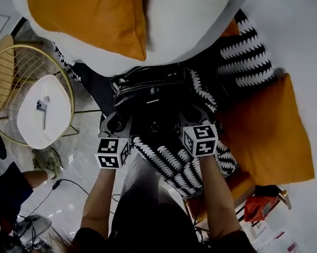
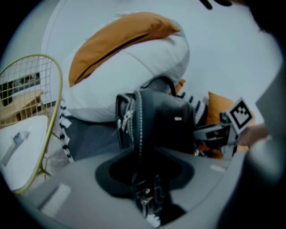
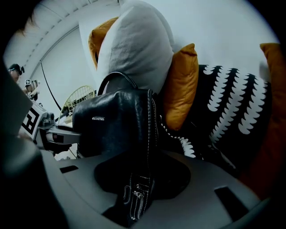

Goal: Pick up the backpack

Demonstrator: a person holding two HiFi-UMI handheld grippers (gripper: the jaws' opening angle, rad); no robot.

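The black leather backpack [image 1: 149, 97] stands upright against the big white pillow [image 1: 189, 25], squarely between both hands. The left gripper [image 1: 116, 125] has its jaws clenched on one side seam, and the right gripper [image 1: 193, 119] grips the other. Both are equally near, so a straight lift looks next.

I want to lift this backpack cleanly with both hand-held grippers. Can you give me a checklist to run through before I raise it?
1. Left hand-held gripper has a grip: ok. Its jaws are closed on a buckled strap of the backpack.
2. Right hand-held gripper has a grip: ok. Its jaws are closed on a stitched strap at the other side.
3. Backpack upright: ok. It stands with its handle on top.
4. Zips shut: cannot tell.
5. Backpack free of the white cushion: cannot tell. The cushion sits close behind it.
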